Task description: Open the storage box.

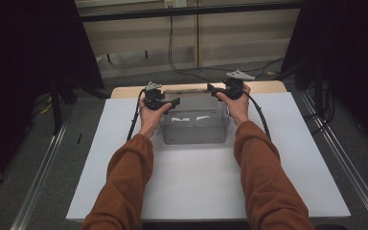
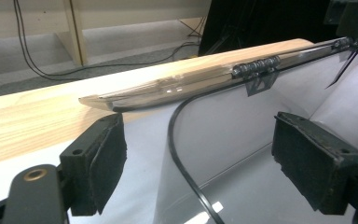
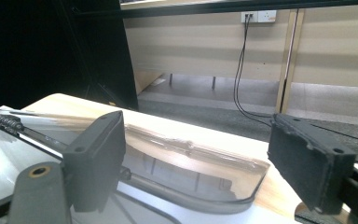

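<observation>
High view: both hand-held grippers (image 1: pixel 160 99) (image 1: pixel 230 88) flank clear box (image 1: pixel 194 127), jaws apart.

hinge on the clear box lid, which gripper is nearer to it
Left, as far as the views show. The left gripper sits at the clear box's far left corner with the hinge just beyond its fingers. The right gripper is at the far right corner, the hinge farther off.

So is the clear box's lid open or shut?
Open: the lid is swung back behind the clear box, whose top is uncovered.
</observation>
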A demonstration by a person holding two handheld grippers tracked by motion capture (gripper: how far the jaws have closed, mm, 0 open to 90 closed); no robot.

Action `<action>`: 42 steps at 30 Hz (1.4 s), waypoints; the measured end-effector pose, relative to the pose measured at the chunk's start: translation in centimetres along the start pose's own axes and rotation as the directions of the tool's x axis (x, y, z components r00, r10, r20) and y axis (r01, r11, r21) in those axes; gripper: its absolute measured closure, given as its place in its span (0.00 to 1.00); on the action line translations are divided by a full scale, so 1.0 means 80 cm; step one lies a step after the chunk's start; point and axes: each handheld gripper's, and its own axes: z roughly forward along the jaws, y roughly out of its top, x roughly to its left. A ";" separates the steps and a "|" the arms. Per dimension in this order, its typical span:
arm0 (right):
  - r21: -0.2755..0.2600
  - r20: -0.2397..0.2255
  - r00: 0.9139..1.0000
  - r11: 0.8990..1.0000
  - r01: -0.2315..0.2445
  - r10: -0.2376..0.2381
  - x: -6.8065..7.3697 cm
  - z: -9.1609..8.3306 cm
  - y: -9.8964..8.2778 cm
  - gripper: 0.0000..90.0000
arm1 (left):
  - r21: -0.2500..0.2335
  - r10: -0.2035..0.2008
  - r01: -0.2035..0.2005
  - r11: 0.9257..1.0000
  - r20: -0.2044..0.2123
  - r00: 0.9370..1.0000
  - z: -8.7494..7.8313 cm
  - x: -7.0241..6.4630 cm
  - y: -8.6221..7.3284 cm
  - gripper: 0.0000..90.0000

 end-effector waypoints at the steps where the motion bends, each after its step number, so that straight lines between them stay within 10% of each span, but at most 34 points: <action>1: 0.000 0.000 1.000 1.000 0.000 0.000 0.000 0.000 0.000 0.21 | -0.002 0.003 -0.003 1.000 0.000 1.000 0.000 0.000 0.000 0.20; 42: -0.029 -0.016 0.996 0.996 0.086 -0.086 0.020 -0.051 0.011 0.04 | -0.124 0.073 -0.077 0.989 -0.037 0.997 -0.042 -0.028 0.014 0.07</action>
